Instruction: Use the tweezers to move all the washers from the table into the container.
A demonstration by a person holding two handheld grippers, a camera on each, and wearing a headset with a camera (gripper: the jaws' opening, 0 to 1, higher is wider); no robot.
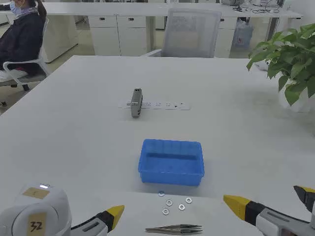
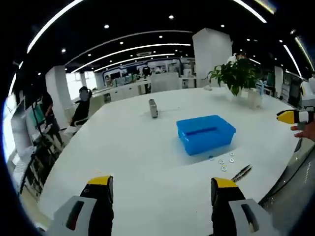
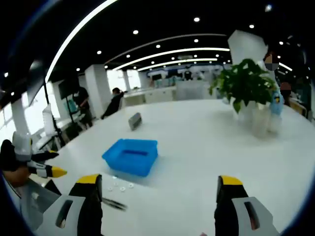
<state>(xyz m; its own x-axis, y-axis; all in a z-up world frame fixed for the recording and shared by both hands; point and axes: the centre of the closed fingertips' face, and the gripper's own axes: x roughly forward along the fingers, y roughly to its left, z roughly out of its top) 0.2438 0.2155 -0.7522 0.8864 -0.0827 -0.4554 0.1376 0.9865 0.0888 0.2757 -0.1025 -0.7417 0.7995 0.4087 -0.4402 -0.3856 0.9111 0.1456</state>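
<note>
Blue container (image 1: 170, 176) sits near the middle of the white bench (image 1: 83, 142). Washers (image 1: 181, 207) lie loose on the bench just near of its near wall, apart from it. Tweezers (image 1: 173, 229) lie flat nearer still, by the bench edge, running left to right, untouched. Left claw (image 2: 162, 183) hovers at the near left, jaws wide apart, empty. Right claw (image 3: 159, 180) hovers at the near right, likewise apart and empty. Beyond the container lies a power strip (image 1: 167, 105) with a grey block (image 1: 136, 102); a plant (image 1: 290, 59) stands far right.

A tan label (image 1: 36, 225) on the left gripper (image 1: 109, 219) reads 32
</note>
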